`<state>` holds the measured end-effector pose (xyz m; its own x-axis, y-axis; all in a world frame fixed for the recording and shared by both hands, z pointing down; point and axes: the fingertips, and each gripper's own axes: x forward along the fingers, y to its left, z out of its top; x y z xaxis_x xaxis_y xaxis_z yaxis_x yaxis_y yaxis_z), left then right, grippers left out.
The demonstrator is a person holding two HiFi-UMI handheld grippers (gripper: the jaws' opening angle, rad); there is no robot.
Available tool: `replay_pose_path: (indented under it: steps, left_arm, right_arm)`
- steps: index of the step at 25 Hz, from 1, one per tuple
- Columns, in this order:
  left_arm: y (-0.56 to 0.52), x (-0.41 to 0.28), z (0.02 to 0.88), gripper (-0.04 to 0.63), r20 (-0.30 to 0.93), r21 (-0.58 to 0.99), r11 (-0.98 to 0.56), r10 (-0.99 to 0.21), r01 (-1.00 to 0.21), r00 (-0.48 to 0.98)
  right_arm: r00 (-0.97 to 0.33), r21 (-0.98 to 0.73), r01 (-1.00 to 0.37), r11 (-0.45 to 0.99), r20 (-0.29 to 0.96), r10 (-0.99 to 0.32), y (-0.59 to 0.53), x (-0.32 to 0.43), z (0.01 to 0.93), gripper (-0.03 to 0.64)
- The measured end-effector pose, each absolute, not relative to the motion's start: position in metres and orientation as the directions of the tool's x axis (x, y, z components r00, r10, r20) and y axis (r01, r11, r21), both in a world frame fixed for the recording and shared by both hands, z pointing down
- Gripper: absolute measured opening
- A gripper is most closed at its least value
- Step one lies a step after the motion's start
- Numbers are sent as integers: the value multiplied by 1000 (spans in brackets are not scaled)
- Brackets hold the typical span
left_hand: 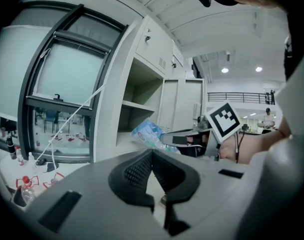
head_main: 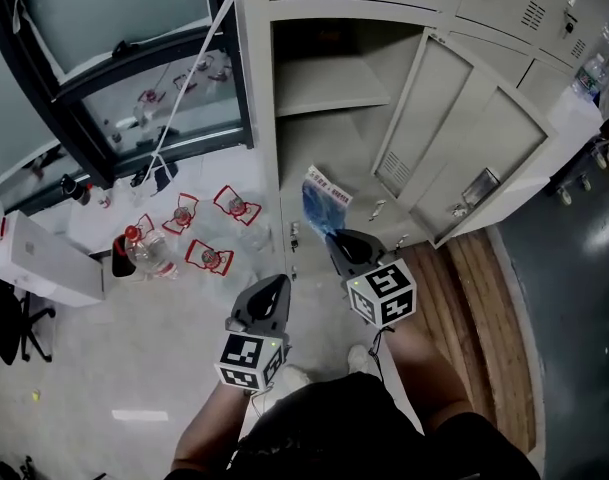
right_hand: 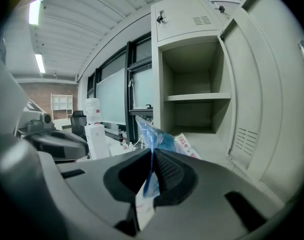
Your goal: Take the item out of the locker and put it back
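Note:
A blue plastic packet (head_main: 320,206) with a white printed label is pinched by its lower edge in my right gripper (head_main: 336,240), which is shut on it. It hangs in the air just in front of the open locker (head_main: 329,88), below the level of the shelf (head_main: 329,86). In the right gripper view the packet (right_hand: 159,135) rises out of the closed right gripper (right_hand: 152,155), with the locker's empty compartments (right_hand: 194,114) behind it. My left gripper (head_main: 275,288) is lower and to the left, shut and empty. The left gripper view shows its jaws together at the left gripper (left_hand: 152,155), and the packet (left_hand: 148,134) beyond.
The locker door (head_main: 474,148) stands swung open to the right. On the floor at the left lie several plastic bottles (head_main: 149,253) with red labels and a white box (head_main: 39,260). A dark-framed window (head_main: 124,78) is beside the locker. A wooden strip (head_main: 494,318) runs along the right.

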<state>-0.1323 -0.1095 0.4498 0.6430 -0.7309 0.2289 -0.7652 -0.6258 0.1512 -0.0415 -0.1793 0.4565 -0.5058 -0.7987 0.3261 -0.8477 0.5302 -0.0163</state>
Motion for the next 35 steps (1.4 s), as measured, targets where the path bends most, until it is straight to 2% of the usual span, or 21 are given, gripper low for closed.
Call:
replay_pose_path:
  steps: [15,35]
  left_arm:
    - [-82,-66,453,5,245,148,-580,-764,-801,598]
    - [-3,29,483,5,281,182,-431,-839,-884,466]
  right_arm:
    - [-582,-78,-805,588,300,-756,-120,14,453,20]
    - [-700,-123,-700,703,314,-642,-37,101,479,19]
